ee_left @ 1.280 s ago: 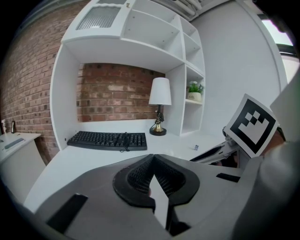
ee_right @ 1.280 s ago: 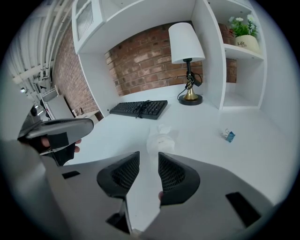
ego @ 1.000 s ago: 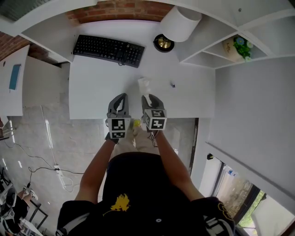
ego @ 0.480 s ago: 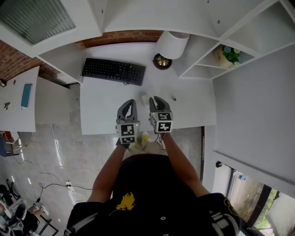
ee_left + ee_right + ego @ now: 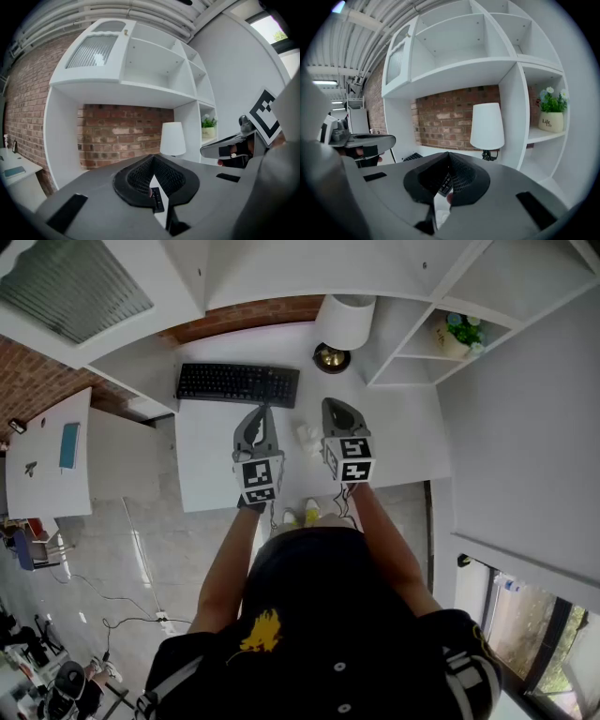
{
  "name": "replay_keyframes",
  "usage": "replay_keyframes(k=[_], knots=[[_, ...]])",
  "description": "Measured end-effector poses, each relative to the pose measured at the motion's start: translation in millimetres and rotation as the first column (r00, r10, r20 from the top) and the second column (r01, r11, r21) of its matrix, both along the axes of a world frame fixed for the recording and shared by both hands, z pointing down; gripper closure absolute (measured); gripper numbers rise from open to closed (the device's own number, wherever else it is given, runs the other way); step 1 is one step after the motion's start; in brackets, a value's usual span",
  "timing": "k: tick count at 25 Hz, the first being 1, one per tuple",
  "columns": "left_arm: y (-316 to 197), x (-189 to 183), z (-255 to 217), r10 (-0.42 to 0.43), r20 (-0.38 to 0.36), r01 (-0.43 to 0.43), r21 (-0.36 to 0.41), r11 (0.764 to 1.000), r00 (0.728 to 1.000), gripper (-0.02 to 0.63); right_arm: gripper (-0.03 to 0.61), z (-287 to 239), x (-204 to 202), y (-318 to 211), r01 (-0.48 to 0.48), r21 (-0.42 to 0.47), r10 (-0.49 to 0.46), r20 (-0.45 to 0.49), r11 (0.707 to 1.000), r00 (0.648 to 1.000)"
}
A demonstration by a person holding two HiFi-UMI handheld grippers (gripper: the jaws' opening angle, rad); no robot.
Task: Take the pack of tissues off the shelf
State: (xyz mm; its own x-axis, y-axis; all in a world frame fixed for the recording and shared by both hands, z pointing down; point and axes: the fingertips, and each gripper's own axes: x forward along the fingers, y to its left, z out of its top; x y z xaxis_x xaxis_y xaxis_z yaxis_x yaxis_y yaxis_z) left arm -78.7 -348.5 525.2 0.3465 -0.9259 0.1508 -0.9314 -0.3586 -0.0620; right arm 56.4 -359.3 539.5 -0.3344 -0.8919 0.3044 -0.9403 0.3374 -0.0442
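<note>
The white pack of tissues (image 5: 307,437) lies on the white desk (image 5: 211,460), between and below my two grippers. My left gripper (image 5: 263,412) hangs above the desk near the keyboard, its jaws together with nothing in them (image 5: 152,161). My right gripper (image 5: 335,406) is level with it, to the right of the pack. Its jaws have just been closing and now meet on nothing (image 5: 448,157). Each gripper shows at the edge of the other's view. The white shelf unit (image 5: 454,70) rises ahead, and the compartments in view hold no pack.
A black keyboard (image 5: 237,383) lies at the back of the desk. A lamp with a white shade (image 5: 345,322) stands at the back right. A potted plant (image 5: 459,332) sits in a right-hand shelf compartment. A brick wall (image 5: 122,136) backs the desk.
Both grippers have risen and moved toward the back of the desk. The right jaws have closed. The pack, earlier at the right gripper's tips, now lies apart from it.
</note>
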Motion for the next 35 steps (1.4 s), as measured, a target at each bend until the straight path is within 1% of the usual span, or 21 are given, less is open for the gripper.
replay_keyframes(k=[4, 8, 11, 17, 21, 26, 30, 32, 35], knots=[[-7.0, 1.2, -29.3, 0.017, -0.023, -0.017, 0.027, 0.999, 1.000, 0.595, 0.574, -37.4, 2.1, -3.8, 0.026, 0.083, -0.026, -0.006, 0.996, 1.000], [-9.3, 2.7, -58.1, 0.032, -0.023, -0.030, 0.065, 0.997, 0.999, 0.595, 0.575, -69.6, 2.4, 0.8, 0.093, 0.135, -0.095, 0.009, 0.986, 0.995], [-9.1, 2.3, -79.3, 0.044, -0.028, -0.042, 0.092, 0.995, 0.999, 0.595, 0.575, -91.4, 12.3, 1.7, 0.085, 0.174, -0.092, 0.029, 0.981, 0.995], [-4.6, 1.5, -107.2, 0.060, -0.033, -0.057, 0.107, 0.993, 0.998, 0.595, 0.575, -137.0, 35.9, 5.7, 0.060, 0.263, -0.075, 0.050, 0.963, 0.996], [-0.9, -6.8, -117.1, 0.054, -0.037, -0.049, 0.114, 0.992, 0.998, 0.595, 0.575, -148.6, 43.5, 13.8, 0.065, 0.271, -0.088, 0.073, 0.960, 0.994], [5.0, -15.1, -119.7, 0.052, -0.039, -0.048, 0.116, 0.992, 0.998, 0.595, 0.575, -152.7, 42.2, 19.4, 0.069, 0.279, -0.091, 0.066, 0.958, 0.994], [13.8, -17.5, -115.3, 0.041, -0.050, -0.035, 0.102, 0.994, 0.998, 0.595, 0.575, -156.0, 32.9, 27.7, 0.098, 0.285, -0.117, 0.049, 0.953, 0.992], [17.6, -17.0, -114.1, 0.044, -0.047, -0.039, 0.101, 0.994, 0.998, 0.595, 0.575, -157.7, 29.4, 31.3, 0.116, 0.294, -0.132, 0.034, 0.949, 0.991], [21.3, -20.5, -113.9, 0.043, -0.037, -0.039, 0.106, 0.994, 0.998, 0.595, 0.575, -158.8, 29.7, 35.1, 0.118, 0.301, -0.132, 0.030, 0.946, 0.991]])
